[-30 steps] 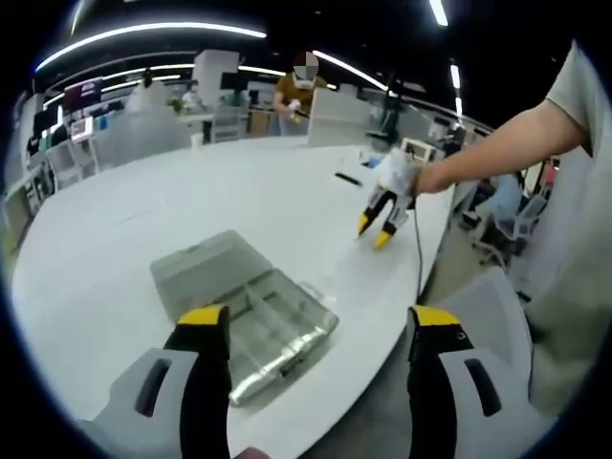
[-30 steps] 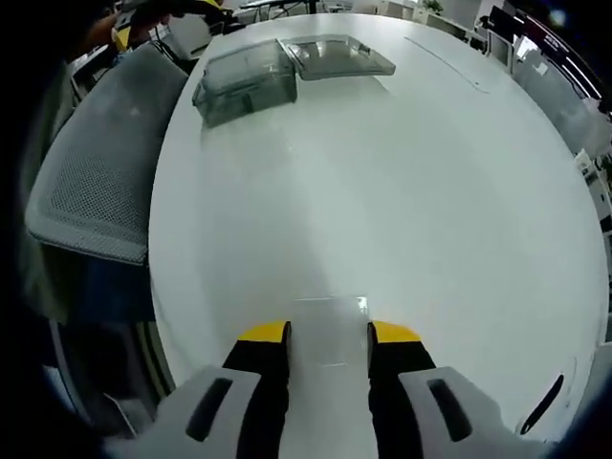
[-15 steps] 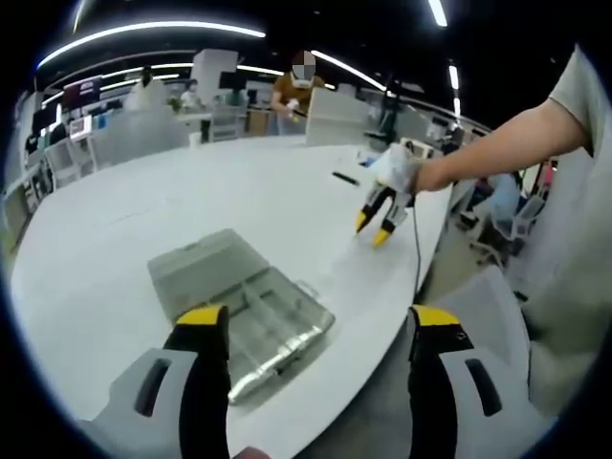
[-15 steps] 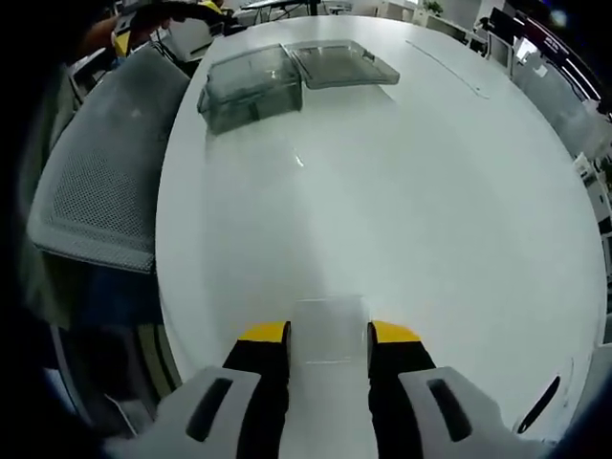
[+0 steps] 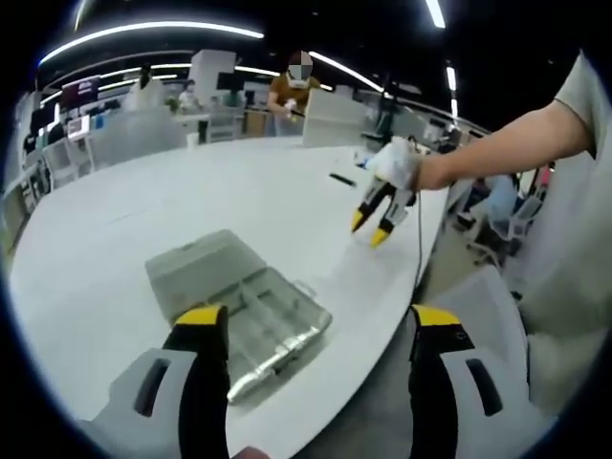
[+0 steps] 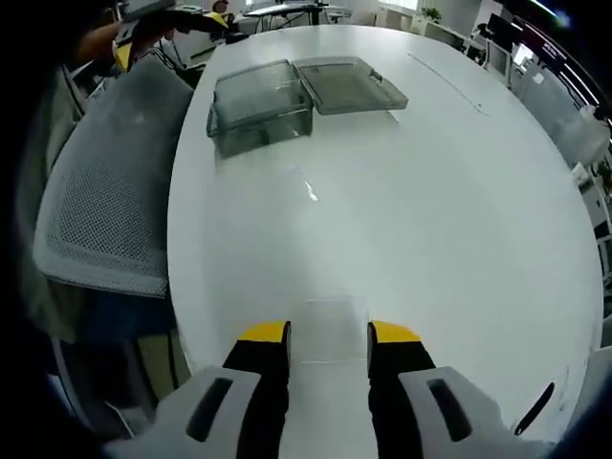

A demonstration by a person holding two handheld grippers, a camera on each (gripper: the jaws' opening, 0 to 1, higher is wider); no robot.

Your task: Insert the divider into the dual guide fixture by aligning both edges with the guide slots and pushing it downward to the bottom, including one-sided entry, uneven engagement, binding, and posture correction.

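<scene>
Open-plan office with strip ceiling lights; work surface is a large smooth white oval table (image 6: 430, 210), matte with soft glare.

Left gripper (image 5: 311, 335), left gripper view: black jaws with yellow tips, grey moulded bodies, standing wide apart with nothing between them. It hovers at the table's near edge, one jaw over the table and the other past the rim.

Clear smoky plastic compartment box (image 5: 251, 311) lies on the table near that edge. Lid hinged open flat, ribbed internal partitions visible in the tray, small latch tab on the front wall. In the right gripper view the same box (image 6: 260, 115) sits far across the table, tray and flat lid side by side.

Right gripper (image 5: 375, 228) seen from the left gripper view: held by a bare forearm reaching out from a grey short sleeve (image 5: 585, 96), jaws pointing down and slightly inward toward the table, tips close to the surface.

Right gripper view: its jaws (image 6: 327, 337) are set narrow, closed on a thin clear rectangular plastic divider (image 6: 331, 327), nearly invisible against the white top; only its edges catch light. The divider is well apart from the box.

Grey mesh-backed office chair (image 6: 110, 210) stands beside the table edge. Small black pen-like object (image 6: 537, 409) lies near the table's right rim.
</scene>
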